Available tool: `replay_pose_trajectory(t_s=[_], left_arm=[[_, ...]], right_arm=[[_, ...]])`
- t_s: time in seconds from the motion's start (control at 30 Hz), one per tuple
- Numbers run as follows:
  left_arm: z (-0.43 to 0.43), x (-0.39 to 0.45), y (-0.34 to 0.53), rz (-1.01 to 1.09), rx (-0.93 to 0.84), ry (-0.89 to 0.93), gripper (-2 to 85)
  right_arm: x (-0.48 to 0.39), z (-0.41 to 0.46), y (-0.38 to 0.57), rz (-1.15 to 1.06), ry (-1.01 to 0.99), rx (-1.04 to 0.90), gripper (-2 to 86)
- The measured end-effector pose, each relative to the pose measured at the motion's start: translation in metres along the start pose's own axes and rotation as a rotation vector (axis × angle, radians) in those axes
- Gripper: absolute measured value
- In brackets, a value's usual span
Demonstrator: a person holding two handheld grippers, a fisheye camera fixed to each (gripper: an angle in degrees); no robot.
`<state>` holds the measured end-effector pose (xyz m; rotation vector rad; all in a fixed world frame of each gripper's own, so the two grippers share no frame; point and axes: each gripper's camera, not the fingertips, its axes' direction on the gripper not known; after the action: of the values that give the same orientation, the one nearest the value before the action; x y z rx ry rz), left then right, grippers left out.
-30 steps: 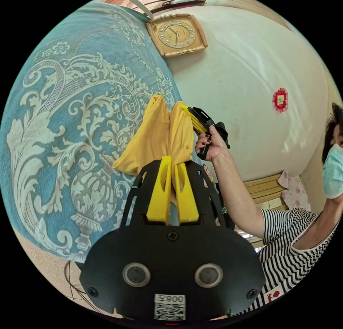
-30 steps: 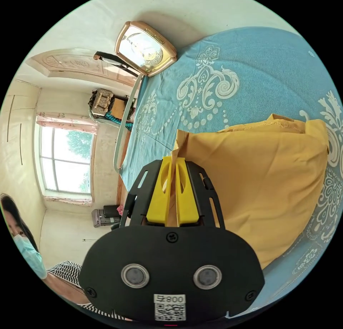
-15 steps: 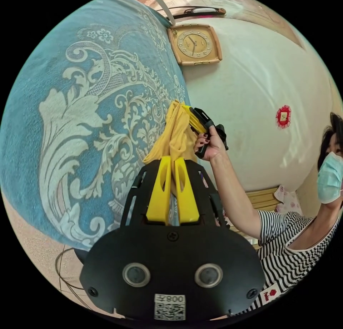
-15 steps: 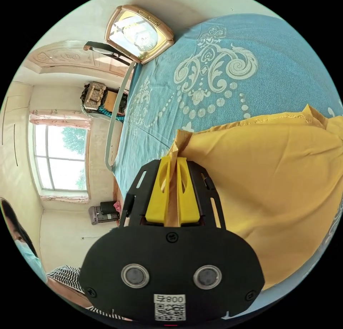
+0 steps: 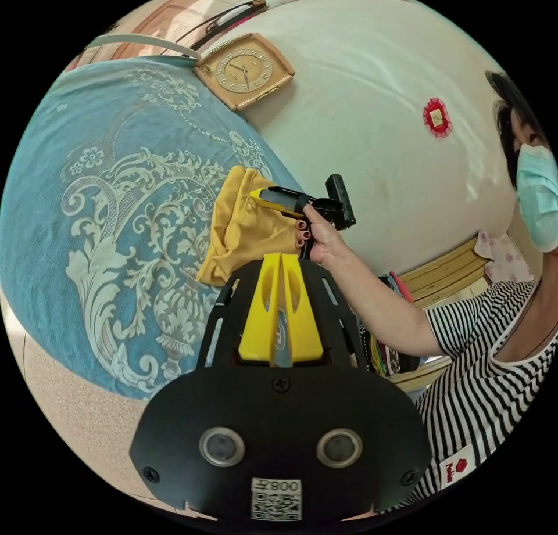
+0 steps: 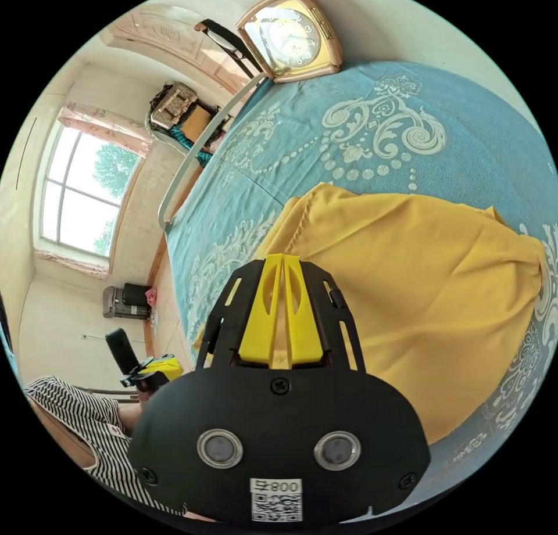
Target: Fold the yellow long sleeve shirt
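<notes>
— Where is the yellow long sleeve shirt against the two tools?

— In the left gripper view it lies bunched on the blue patterned bedspread, just above the tips of the left gripper at frame centre. That gripper's jaws are pressed together. The slit between them shows only blue-grey, no cloth, so it grips nothing.

— And the other one?

— The right gripper comes in from the right of the same view, held in a hand. It lies across the top right part of the shirt with its jaws drawn together. I cannot tell whether a fold is nipped between them.

— Does its own camera settle that?

— Not quite. In the right gripper view the right gripper has its jaws closed, tips over the near edge of the shirt. The slit shows a tan-yellow tone, which may be cloth caught or cloth beyond.

— What does each view add?

— The right gripper view shows the shirt spread broad across the centre and right of the bedspread, and a window at left. It also shows the left gripper at lower left, apart from the shirt. The left gripper view has a red wall ornament at upper right and a striped top at lower right. A square clock sits at the top of the left gripper view, and it shows again at the top of the other.
</notes>
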<state>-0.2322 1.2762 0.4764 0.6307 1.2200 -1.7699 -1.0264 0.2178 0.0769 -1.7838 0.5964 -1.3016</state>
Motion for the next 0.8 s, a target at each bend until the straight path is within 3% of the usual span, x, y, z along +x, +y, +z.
replay_pose_trajectory(t_s=[0.13,0.3,0.47,0.63,0.8], left_arm=[[0.035,0.002,-0.003,-0.013,-0.12,-0.215,0.3],[0.038,0.03,0.01,0.02,-0.118,-0.1,0.7],[0.077,0.097,0.028,0.22,-0.26,-0.051,2.6],[0.133,0.166,0.049,0.402,-0.394,-0.066,4.1],[0.173,0.209,0.064,0.42,-0.444,-0.061,4.2]], right_arm=[[-0.018,0.016,-0.003,-0.01,0.041,-0.088,0.6],[-0.048,-0.048,0.048,-0.076,0.082,0.022,1.5],[-0.065,-0.102,0.184,-0.012,0.241,0.024,6.4],[-0.106,-0.096,0.277,0.018,0.412,-0.02,7.9],[-0.158,-0.066,0.307,-0.146,0.594,-0.014,8.6]])
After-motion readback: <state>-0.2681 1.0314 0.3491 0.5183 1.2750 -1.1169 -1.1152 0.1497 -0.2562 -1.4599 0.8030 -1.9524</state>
